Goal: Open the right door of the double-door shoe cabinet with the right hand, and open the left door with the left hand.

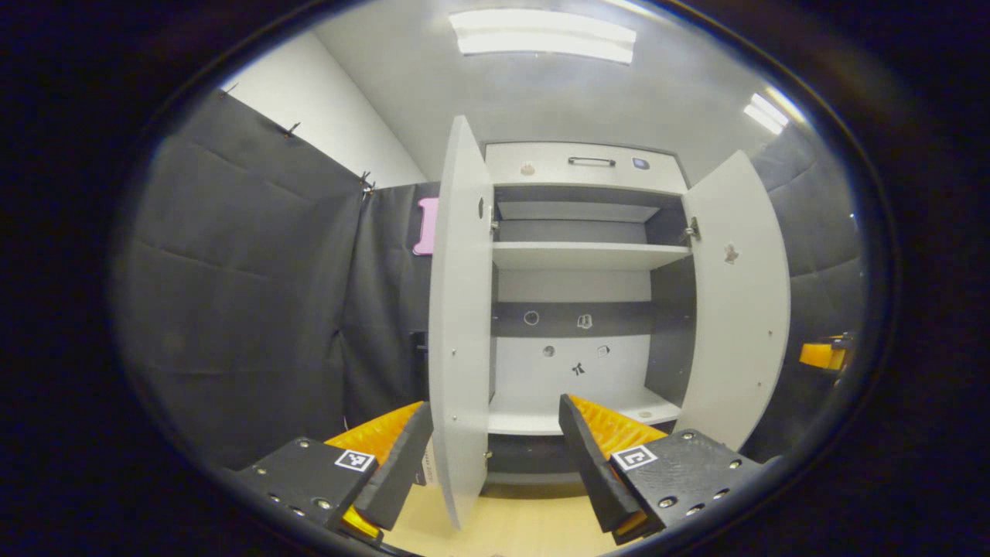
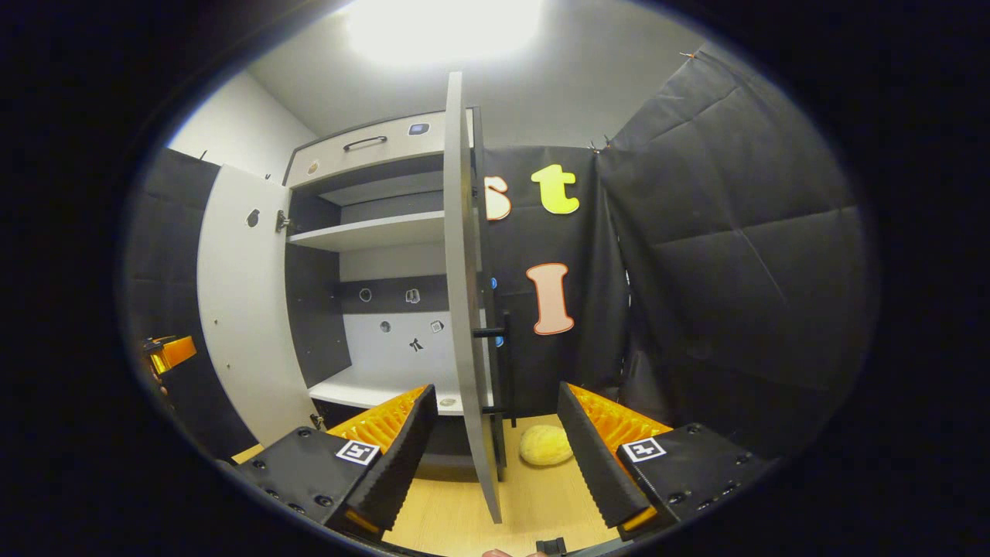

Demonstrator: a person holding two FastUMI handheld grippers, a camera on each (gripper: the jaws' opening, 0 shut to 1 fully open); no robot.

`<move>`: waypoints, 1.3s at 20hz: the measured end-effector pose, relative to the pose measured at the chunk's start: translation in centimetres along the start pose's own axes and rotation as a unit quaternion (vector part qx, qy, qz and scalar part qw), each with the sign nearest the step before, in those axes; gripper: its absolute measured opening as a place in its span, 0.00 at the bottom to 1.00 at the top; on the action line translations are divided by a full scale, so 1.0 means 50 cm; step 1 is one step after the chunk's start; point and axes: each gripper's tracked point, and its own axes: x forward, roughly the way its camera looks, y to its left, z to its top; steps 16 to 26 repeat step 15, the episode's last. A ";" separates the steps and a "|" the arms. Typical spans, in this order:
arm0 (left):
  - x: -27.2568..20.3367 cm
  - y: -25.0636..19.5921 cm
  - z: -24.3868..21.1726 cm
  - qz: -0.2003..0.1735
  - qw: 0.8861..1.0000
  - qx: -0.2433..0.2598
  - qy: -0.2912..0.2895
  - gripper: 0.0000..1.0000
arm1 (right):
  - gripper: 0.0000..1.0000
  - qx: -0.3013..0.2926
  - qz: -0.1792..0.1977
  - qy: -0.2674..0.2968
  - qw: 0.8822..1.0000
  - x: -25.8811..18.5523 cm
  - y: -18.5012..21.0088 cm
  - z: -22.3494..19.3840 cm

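Both doors of the pale grey double-door shoe cabinet (image 1: 576,309) stand swung out, interior showing w/ a white upper shelf (image 1: 588,254) and a white bottom shelf (image 1: 572,414), dark back panel strip between.

Left gripper view: left gripper (image 1: 495,456) has fingers spread wide, nothing pinched. The grey left door (image 1: 460,325) is seen nearly edge-on; its lower edge drops into the gap between the fingers, closer to the left finger, contact can't be told. The grey right door (image 1: 739,309) hangs open at the far side, well apart from the gripper. A drawer front w/ a dark bar handle (image 1: 592,162) sits at the cabinet top. A bit of the other gripper shows at the right edge.

Right gripper view: right gripper (image 2: 495,445) also spread, holding nothing. Right door (image 2: 464,309) edge-on, its bottom edge down in the gap between the fingers, nearer the left one; whether it touches can't be told. A black bar handle (image 2: 504,363) sits on the door's outer face. Left door (image 2: 244,309) open on the far side. A yellow round soft lump (image 2: 545,446) lies on the light wood floor (image 2: 464,514) just beside the door's foot, between the fingers.
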 end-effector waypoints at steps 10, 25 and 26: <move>-0.050 0.009 -0.017 0.035 0.999 0.017 0.022 0.94 | 0.98 -0.009 0.055 0.020 0.998 0.034 0.068 -0.061; -0.074 0.013 -0.023 0.017 0.999 -0.009 0.031 0.94 | 0.98 0.005 0.057 0.027 0.998 0.026 0.106 -0.067; -0.074 0.013 -0.023 0.017 0.999 -0.009 0.031 0.94 | 0.98 0.005 0.057 0.027 0.998 0.026 0.106 -0.067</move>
